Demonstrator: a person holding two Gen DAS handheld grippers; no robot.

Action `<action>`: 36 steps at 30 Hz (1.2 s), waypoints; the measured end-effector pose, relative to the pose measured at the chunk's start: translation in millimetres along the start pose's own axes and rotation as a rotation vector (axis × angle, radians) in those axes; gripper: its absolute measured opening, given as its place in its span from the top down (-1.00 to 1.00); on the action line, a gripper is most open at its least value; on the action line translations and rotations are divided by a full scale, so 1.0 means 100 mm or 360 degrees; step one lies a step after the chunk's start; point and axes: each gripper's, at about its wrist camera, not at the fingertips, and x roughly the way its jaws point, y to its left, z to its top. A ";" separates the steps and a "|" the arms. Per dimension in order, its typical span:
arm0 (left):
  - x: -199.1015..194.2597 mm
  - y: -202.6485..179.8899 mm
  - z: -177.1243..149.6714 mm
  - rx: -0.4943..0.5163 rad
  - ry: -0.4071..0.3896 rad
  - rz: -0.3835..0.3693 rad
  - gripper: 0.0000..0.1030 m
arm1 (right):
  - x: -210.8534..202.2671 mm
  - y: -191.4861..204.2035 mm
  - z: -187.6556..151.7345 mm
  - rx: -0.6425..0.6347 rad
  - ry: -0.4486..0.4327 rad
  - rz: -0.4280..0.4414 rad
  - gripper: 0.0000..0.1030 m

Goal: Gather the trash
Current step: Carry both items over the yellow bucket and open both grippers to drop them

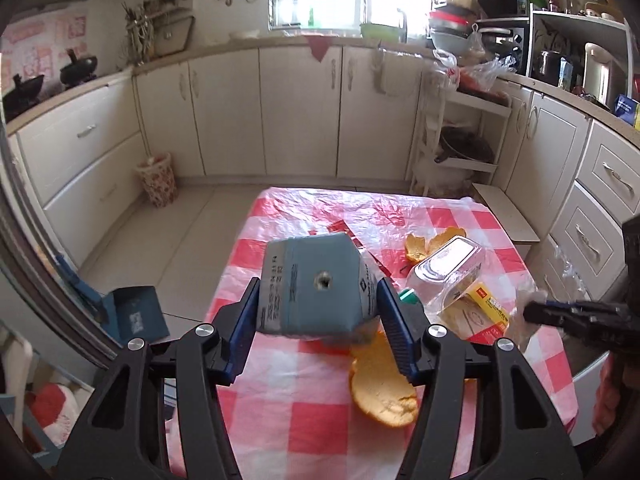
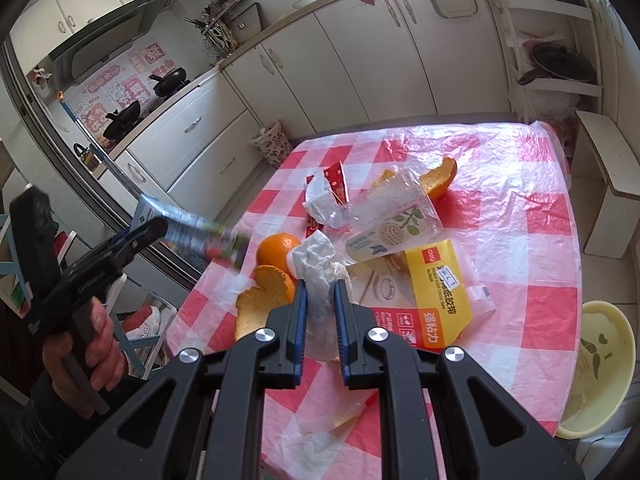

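Trash is scattered over the checked worktop (image 2: 520, 208): a yellow tape package (image 2: 434, 292), a clear plastic bottle (image 2: 390, 220), orange peel (image 2: 262, 300). A blue-grey carton (image 1: 316, 288) is clamped between the pads of the left hand-held gripper (image 1: 320, 308), half-open, and held clear above the worktop. A crumpled white tissue (image 2: 320, 280) is pinched by the nearly closed right hand-held gripper (image 2: 320, 312).

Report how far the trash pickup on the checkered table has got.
Done: nothing visibly binned yet. In hand: left tool grips a blue carton; right tool pinches a crumpled tissue. Left: orange peels, clear plastic tub, yellow packet, red wrappers.
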 end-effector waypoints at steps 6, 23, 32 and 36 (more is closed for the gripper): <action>-0.51 0.08 -0.24 0.0021 -0.0083 0.0065 -0.06 | -0.09 0.21 -0.04 -0.0052 -0.0050 0.0019 0.70; -1.12 -0.47 -0.49 0.0142 -0.0102 -0.0114 -0.05 | -0.58 0.03 -0.47 0.0099 -0.0176 -0.0030 0.70; -0.97 -1.46 -0.36 0.0260 -0.0032 -0.0482 -0.05 | -1.00 -1.41 -0.71 0.0676 -0.0201 -0.0359 0.70; -0.84 -1.97 -0.28 0.0305 -0.0014 -0.0617 -0.05 | -0.88 -2.10 -0.83 0.0917 -0.0093 -0.0489 0.70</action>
